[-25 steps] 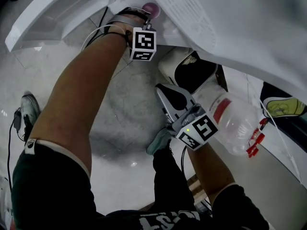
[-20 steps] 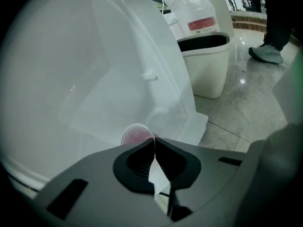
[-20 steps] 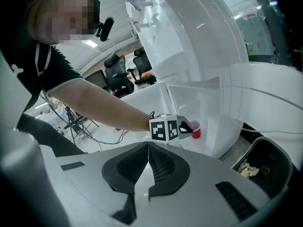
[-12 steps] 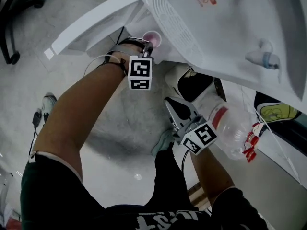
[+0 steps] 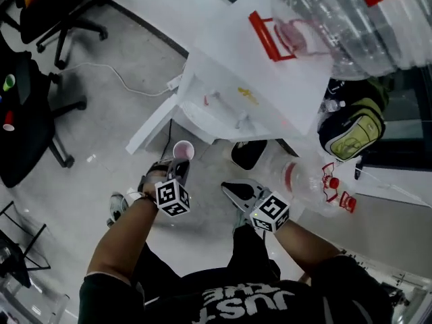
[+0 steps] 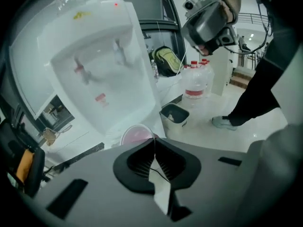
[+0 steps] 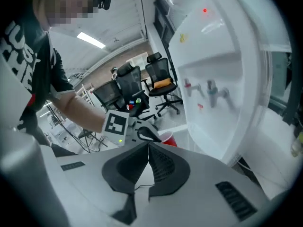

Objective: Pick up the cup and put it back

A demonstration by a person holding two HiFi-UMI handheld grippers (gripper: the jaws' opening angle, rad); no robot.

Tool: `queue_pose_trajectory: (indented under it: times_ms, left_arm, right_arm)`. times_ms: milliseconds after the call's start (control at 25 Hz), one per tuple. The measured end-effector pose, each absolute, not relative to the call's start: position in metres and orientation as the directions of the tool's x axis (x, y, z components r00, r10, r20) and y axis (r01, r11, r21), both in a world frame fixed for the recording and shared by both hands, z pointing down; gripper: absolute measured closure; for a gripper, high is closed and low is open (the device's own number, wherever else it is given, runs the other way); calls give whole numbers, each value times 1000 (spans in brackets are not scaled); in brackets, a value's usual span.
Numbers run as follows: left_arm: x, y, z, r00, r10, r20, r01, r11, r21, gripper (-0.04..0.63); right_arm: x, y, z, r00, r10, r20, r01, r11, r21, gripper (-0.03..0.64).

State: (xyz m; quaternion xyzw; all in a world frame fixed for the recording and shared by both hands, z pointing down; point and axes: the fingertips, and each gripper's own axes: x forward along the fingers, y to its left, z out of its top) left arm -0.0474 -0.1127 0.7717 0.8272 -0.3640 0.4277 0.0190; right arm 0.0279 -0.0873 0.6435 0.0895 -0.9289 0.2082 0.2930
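Note:
A pink plastic cup (image 5: 183, 150) hangs in front of the white water dispenser (image 5: 256, 79), above the floor. My left gripper (image 5: 181, 165) is shut on its rim. In the left gripper view the cup's rim (image 6: 136, 134) shows just past the closed jaws of the left gripper (image 6: 154, 138). The right gripper view shows the cup (image 7: 169, 139) from the side, red, at the left gripper's tip. My right gripper (image 5: 229, 189) hovers to the cup's right, shut, with nothing between its jaws (image 7: 148, 144).
A large water bottle (image 5: 351, 19) tops the dispenser. A black bin (image 5: 248, 154) and an empty water jug (image 5: 304, 181) sit on the floor beside it. A backpack (image 5: 354, 130) lies at the right. Office chairs (image 5: 54, 19) stand at the far left.
My left gripper has drawn the cup out from under the dispenser toward me. The head view has risen and now takes in the whole dispenser. The right gripper has stayed beside it.

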Motion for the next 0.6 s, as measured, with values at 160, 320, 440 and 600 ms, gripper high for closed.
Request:
queue_pose_trajectory:
  times_ms: [160, 320, 440, 600]
  left_arm:
    - [-49, -84, 667, 411, -601, 685, -646, -723, -246, 578]
    - [-57, -63, 564, 453, -628, 633, -651, -718, -246, 578]
    - [-86, -67, 486, 484, -639, 597, -634, -727, -264, 578]
    - [-118, -60, 416, 550, -604, 577, -542, -784, -304, 578]
  right_arm:
    - [14, -95, 552, -825, -58, 562, -283, 903, -322, 583]
    - [4, -98, 470, -827, -118, 549, -326, 897, -299, 583]
    - [-13, -109, 413, -829, -223, 513, -395, 883, -253, 583]
    - [-27, -113, 339, -819, -368, 440, -493, 844, -211, 583]
